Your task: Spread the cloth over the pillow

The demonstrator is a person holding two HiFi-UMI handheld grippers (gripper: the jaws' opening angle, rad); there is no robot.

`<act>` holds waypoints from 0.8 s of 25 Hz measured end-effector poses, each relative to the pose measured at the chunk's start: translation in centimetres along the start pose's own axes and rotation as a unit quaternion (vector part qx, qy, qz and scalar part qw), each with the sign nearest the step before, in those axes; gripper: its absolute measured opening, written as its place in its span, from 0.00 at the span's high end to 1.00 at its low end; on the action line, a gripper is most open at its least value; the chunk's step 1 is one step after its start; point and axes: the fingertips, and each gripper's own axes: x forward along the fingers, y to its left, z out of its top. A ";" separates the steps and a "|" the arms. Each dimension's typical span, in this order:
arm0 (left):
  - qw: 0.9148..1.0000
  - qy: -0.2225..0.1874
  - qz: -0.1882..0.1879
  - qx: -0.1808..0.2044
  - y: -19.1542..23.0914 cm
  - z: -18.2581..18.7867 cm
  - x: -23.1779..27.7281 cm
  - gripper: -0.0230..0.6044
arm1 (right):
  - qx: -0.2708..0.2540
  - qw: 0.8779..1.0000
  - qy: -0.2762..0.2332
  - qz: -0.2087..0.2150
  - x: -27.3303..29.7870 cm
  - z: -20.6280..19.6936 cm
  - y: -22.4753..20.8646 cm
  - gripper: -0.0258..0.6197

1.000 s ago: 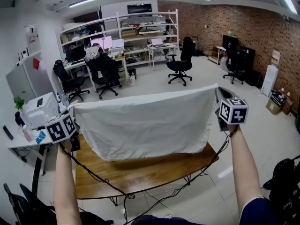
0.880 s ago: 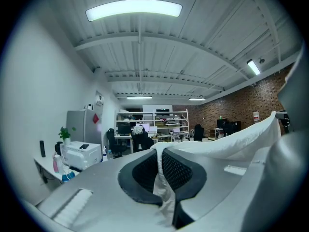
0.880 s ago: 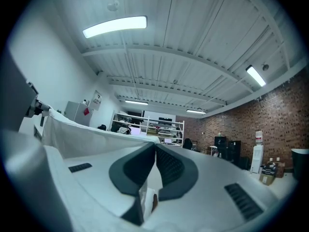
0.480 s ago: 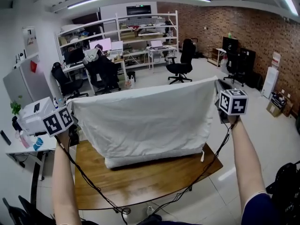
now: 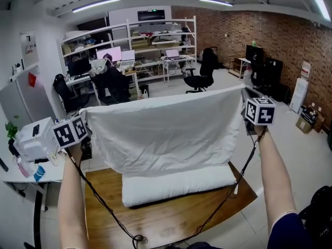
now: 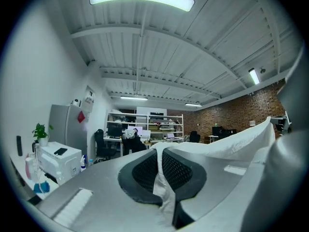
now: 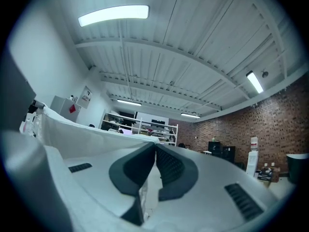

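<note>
I hold a white cloth (image 5: pixel 166 131) stretched wide in the air between both grippers, above the table. My left gripper (image 5: pixel 85 131) is shut on the cloth's upper left corner; a strip of cloth (image 6: pixel 160 178) shows pinched between its dark pads. My right gripper (image 5: pixel 245 101) is shut on the upper right corner, with cloth (image 7: pixel 149 187) caught between its pads. Below the hanging cloth a white pillow (image 5: pixel 176 185) lies lengthwise on the wooden table (image 5: pixel 155 222). The cloth's lower edge hangs just over the pillow's far side and hides part of it.
Black cables (image 5: pixel 104 206) run from both grippers down across the table's front. A white side table with a printer (image 5: pixel 33 139) stands at the left. Office chairs (image 5: pixel 111 84), shelves and desks fill the room behind; a brick wall is at the right.
The head view has tilted down and both grippers have lifted the cloth, so the pillow on the table now shows below the cloth's lower edge. Both grips are unchanged.
</note>
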 end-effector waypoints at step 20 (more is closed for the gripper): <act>1.000 0.014 0.019 0.009 -1.2 0.6 16.1 0.94 | -0.006 1.000 0.025 -0.002 17.8 -4.4 -0.9 0.92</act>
